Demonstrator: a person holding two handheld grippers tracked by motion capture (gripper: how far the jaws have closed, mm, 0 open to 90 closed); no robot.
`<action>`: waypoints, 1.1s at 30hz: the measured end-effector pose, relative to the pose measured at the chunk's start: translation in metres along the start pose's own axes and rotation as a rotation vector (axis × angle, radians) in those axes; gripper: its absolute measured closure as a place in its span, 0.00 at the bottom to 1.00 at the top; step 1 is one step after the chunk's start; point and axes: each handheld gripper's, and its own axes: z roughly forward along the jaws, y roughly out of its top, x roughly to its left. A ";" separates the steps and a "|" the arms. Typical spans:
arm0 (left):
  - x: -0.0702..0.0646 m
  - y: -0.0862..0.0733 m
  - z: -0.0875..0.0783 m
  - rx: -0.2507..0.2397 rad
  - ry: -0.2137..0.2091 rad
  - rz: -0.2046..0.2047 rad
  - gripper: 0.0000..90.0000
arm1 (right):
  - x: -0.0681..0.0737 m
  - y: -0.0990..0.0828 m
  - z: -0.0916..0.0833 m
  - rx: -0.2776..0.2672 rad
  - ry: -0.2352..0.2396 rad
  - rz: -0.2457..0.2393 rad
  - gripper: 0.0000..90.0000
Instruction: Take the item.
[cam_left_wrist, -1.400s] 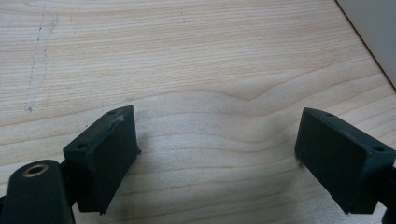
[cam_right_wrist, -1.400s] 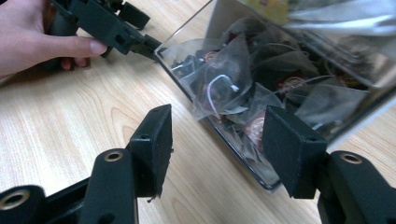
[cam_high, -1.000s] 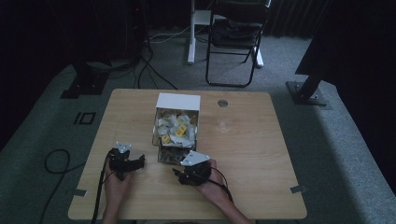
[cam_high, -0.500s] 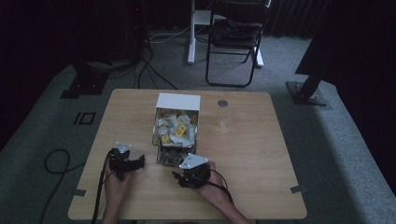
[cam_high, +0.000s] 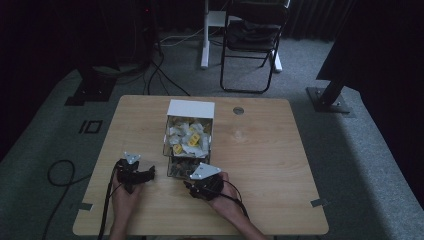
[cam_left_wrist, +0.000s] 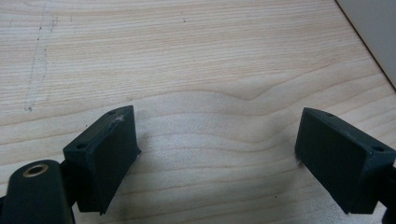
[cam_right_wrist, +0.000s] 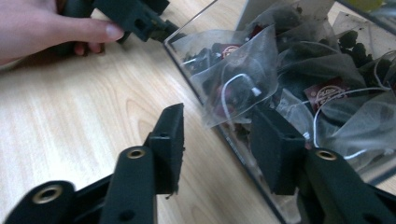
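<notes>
A clear plastic box (cam_high: 188, 150) with a white back stands mid-table. Its far part holds white and yellow packets (cam_high: 187, 136). Its near part holds several mesh tea bags (cam_right_wrist: 299, 79) with strings and red tags. My right gripper (cam_high: 202, 182) is at the box's near end. In the right gripper view this gripper (cam_right_wrist: 219, 116) is open, its jaws straddling the clear front wall (cam_right_wrist: 196, 100), with one tea bag (cam_right_wrist: 233, 84) just ahead of them, not clamped. My left gripper (cam_high: 134, 172) rests left of the box, and it (cam_left_wrist: 219, 126) is open over bare wood.
The wooden table (cam_high: 260, 150) has a small round grommet (cam_high: 238, 110) behind the box. A folding chair (cam_high: 250, 45), cables and stand bases lie on the carpet beyond. The box's white side (cam_left_wrist: 373, 32) edges the left gripper view.
My right gripper has edged slightly left and nearer the box's front. The left gripper has stayed where it was.
</notes>
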 end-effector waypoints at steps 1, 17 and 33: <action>0.000 0.000 0.000 0.000 0.000 0.000 0.15 | 0.000 0.001 0.001 0.001 -0.001 0.007 0.65; 0.000 0.000 0.000 0.000 0.000 -0.001 0.15 | -0.005 0.007 -0.004 -0.050 0.019 0.048 0.89; 0.000 0.000 0.000 0.000 0.000 0.000 0.15 | -0.008 0.010 -0.010 -0.083 -0.019 0.042 1.00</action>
